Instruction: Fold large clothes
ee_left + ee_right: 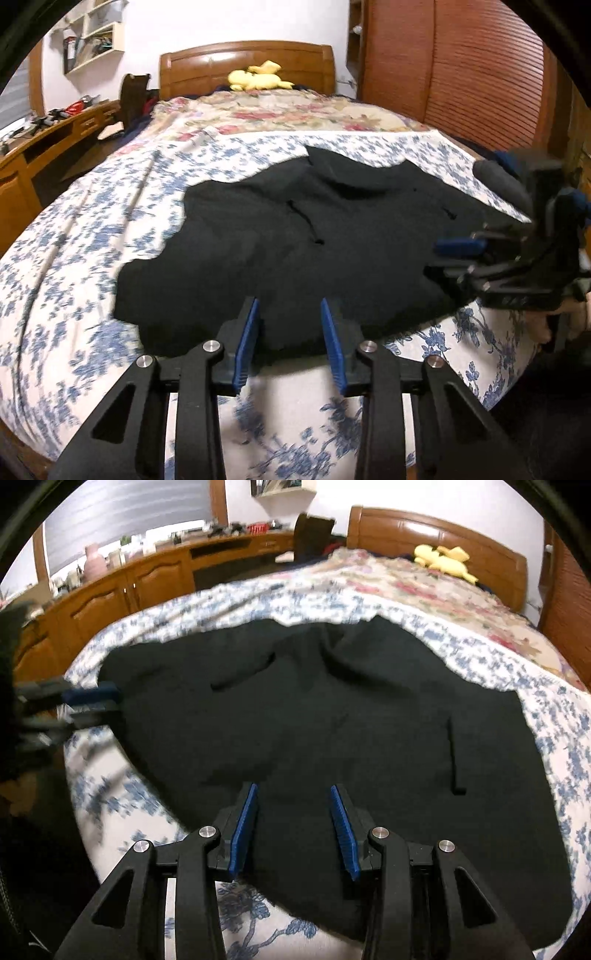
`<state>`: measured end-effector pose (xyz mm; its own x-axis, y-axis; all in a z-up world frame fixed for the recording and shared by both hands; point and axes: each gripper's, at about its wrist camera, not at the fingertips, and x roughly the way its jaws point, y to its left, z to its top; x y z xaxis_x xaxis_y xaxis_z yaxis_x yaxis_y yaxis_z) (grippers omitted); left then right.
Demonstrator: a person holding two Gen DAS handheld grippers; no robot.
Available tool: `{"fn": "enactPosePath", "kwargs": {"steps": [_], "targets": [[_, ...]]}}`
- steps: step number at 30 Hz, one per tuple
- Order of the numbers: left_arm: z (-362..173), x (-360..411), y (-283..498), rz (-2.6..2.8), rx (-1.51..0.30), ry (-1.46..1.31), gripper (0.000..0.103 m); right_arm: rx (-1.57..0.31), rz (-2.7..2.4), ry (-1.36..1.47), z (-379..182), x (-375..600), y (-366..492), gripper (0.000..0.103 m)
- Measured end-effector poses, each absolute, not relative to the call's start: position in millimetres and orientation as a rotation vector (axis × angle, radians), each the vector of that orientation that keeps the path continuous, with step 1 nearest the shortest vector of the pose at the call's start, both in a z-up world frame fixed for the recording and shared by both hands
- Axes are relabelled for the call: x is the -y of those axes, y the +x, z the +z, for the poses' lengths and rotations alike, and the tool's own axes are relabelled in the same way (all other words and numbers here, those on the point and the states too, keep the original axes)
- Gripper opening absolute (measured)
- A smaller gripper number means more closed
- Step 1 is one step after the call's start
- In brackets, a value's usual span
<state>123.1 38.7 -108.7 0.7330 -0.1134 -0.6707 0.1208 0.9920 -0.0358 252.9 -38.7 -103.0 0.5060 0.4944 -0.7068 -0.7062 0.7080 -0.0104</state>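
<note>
Left gripper: jaws spread a moderate gap apart, blue pads poised over the near hem of a black garment; no cloth is seen pinched between them. Right gripper: jaws likewise apart, blue pads set over the same black garment near its front edge; whether the fingertips touch the fabric cannot be told, since dark cloth fills the gap.

In the left wrist view the right gripper enters from the right edge at the garment's border, a hand behind it. In the right wrist view the left gripper reaches in from the left at the garment's opposite border.

The garment lies spread, rumpled, across a blue-flowered white sheet on the bed. Beyond it: a red-flowered quilt, a yellow plush toy by the wooden headboard. A wooden desk runs along the far side of the bed.
</note>
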Motion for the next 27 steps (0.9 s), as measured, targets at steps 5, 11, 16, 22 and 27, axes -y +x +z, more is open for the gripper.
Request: {"fn": "enactPosePath", "kwargs": {"steps": [5,11,16,22,27], "targets": [[-99.1,-64.3,114.3,-0.045,-0.708,-0.02,0.036,-0.749,0.742,-0.311,-107.2,31.4,264.4,0.043],[-104.5,-92.5,120.1,0.023,-0.744,-0.073,0.047,-0.738,0.736,-0.326,-101.1,30.8,251.6,0.043],[-124.6,-102.1,127.6,0.037,-0.793,-0.106,0.048,-0.734,0.728,-0.339,-95.8,34.7,241.7,0.043],[-144.4,-108.7,133.3,0.059,-0.831,-0.13,0.063,-0.729,0.729,-0.344,-93.7,37.2,237.3,0.044],[-145.9,-114.0,133.3,0.063,-0.828,-0.159,0.067,-0.724,0.731,-0.345,-93.5,39.0,235.6,0.044]]}}
